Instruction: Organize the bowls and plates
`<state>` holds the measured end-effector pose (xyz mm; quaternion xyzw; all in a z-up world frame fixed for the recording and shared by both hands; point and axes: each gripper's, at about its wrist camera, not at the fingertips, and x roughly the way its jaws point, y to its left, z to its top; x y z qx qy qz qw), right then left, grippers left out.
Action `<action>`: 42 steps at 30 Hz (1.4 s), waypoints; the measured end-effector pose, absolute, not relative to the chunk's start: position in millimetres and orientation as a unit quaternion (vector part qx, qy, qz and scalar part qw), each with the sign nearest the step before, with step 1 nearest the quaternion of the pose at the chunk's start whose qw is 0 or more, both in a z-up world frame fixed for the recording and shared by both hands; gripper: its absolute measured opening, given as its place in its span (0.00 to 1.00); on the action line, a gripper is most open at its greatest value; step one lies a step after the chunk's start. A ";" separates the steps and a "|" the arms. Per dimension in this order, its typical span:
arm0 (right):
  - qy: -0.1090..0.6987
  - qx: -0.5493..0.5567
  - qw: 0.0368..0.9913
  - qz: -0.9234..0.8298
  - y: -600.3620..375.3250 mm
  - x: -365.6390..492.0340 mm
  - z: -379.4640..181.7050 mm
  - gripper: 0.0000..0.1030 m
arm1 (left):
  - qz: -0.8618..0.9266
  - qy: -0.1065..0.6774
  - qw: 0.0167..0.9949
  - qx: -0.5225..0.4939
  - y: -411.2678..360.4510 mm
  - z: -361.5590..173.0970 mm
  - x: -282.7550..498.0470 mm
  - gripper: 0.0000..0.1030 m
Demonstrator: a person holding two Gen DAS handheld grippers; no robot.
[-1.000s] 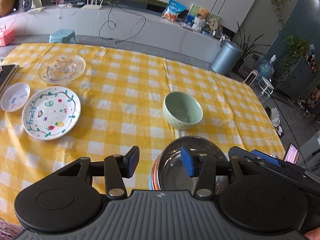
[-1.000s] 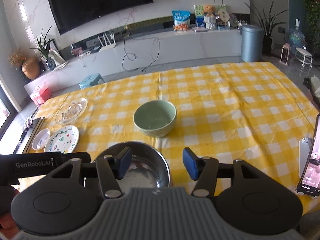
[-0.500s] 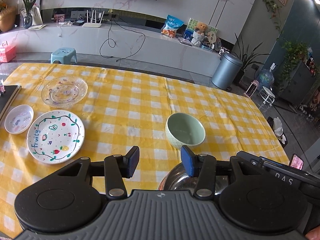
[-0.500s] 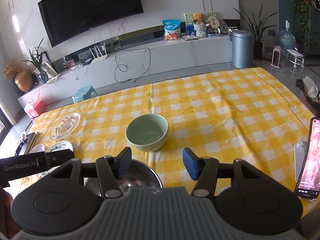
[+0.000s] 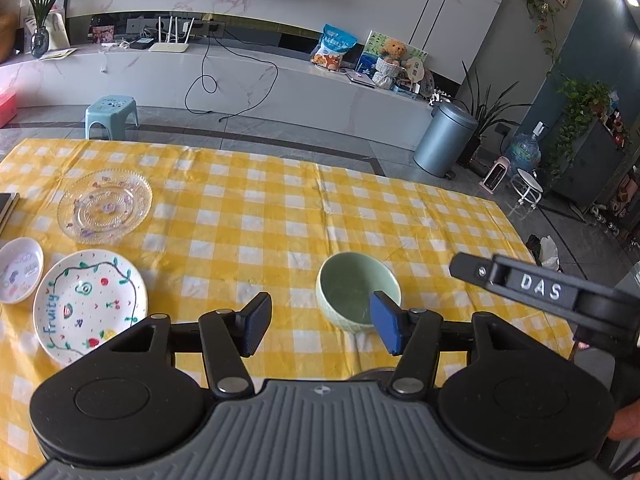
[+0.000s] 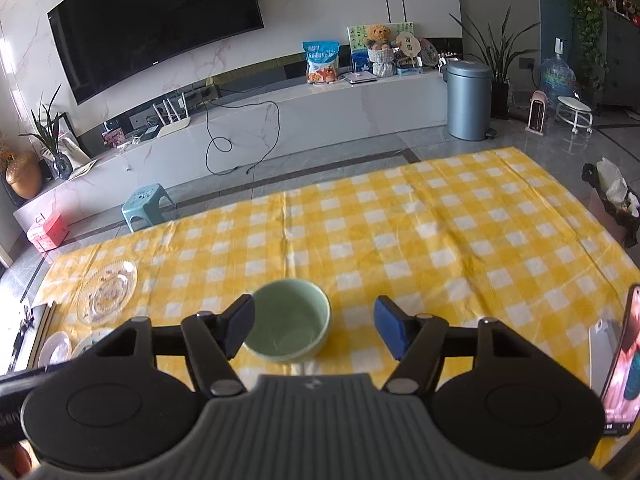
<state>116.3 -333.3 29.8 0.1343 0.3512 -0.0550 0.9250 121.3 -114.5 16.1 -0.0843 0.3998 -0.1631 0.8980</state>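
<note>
A pale green bowl (image 5: 352, 294) stands upright on the yellow checked tablecloth (image 5: 280, 216); it also shows in the right wrist view (image 6: 290, 326). At the left lie a painted "Fruity" plate (image 5: 90, 304), a clear glass plate (image 5: 105, 205) and a small white dish (image 5: 19, 269). A sliver of a steel bowl (image 5: 372, 374) shows under my left gripper (image 5: 322, 326), which is open and empty, raised near the table's front edge. My right gripper (image 6: 314, 328) is open and empty, raised in front of the green bowl.
A phone (image 6: 622, 364) stands at the table's right edge. The right gripper's arm (image 5: 540, 288) crosses the left view's right side. A dark book edge (image 5: 6, 208) lies at the far left. Beyond the table are a stool (image 5: 112, 114) and a bin (image 5: 446, 140).
Both grippers have risen and pulled back from the steel bowl, which has dropped almost out of view. Both stay open. The plates and green bowl have not moved.
</note>
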 end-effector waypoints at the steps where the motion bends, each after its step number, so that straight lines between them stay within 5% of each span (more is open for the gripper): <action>1: 0.350 0.137 0.925 -0.054 -333.0 122.0 30.2 0.67 | -0.162 0.400 0.898 -0.084 -115.2 16.3 124.4 0.65; 18: 0.399 0.194 0.894 -0.063 -359.0 166.2 -25.2 0.66 | -0.174 0.450 0.871 -0.091 -136.4 -28.4 184.0 0.65; 31: 0.467 0.187 0.861 -0.078 -360.7 191.8 -57.9 0.47 | -0.188 0.496 0.843 -0.089 -152.6 -65.2 217.1 0.62; 42: 0.500 0.199 0.840 -0.071 -362.2 205.0 -77.1 0.35 | -0.192 0.520 0.827 -0.094 -162.8 -86.6 223.9 0.48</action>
